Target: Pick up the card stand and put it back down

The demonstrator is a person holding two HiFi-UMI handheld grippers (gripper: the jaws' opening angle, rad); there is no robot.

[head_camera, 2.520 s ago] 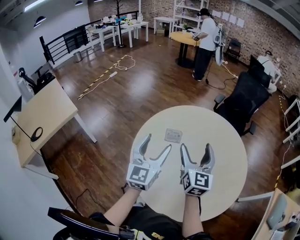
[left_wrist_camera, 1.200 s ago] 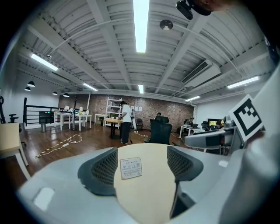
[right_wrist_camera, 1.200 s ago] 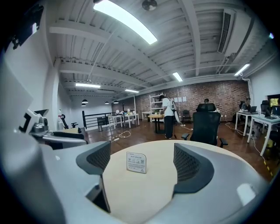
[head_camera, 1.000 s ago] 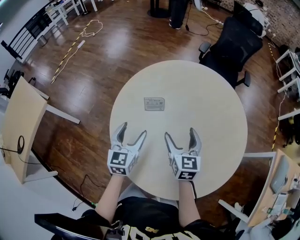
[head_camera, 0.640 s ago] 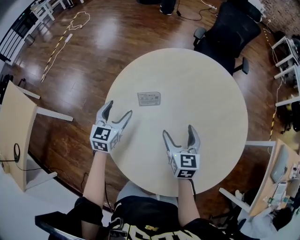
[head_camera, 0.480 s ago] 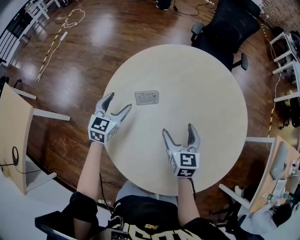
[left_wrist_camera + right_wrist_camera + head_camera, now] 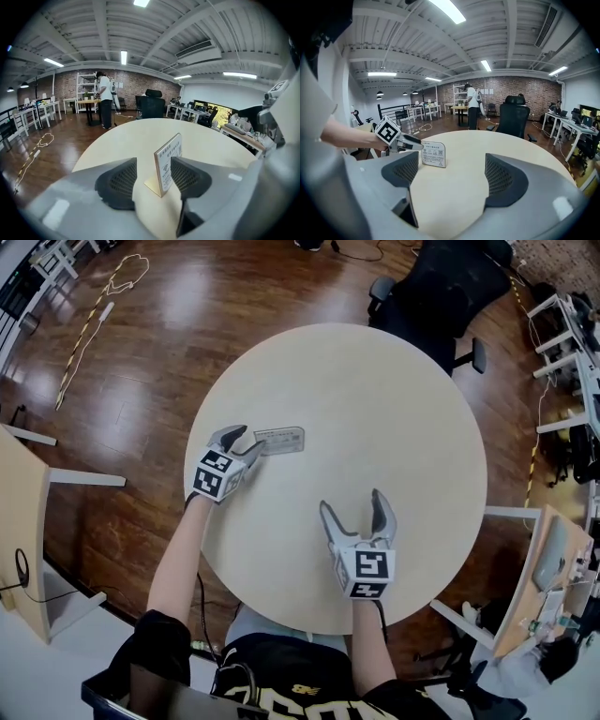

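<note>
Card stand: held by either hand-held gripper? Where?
Not yet. Left hand-held gripper straddles the card stand, jaws closing on its upright panel, one pad clear. Right hand-held gripper open, empty.

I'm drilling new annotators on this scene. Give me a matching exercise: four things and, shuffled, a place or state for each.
1 card stand
2 left gripper
3 right gripper
4 black office chair

a empty, fingers apart, over the near side of the table
b beyond the table's far edge
c upright on the table
d fingers either side of the card stand

Pairs: 1-c, 2-d, 3-a, 4-b. The left gripper's fingers are closing, the card stand between them.
</note>
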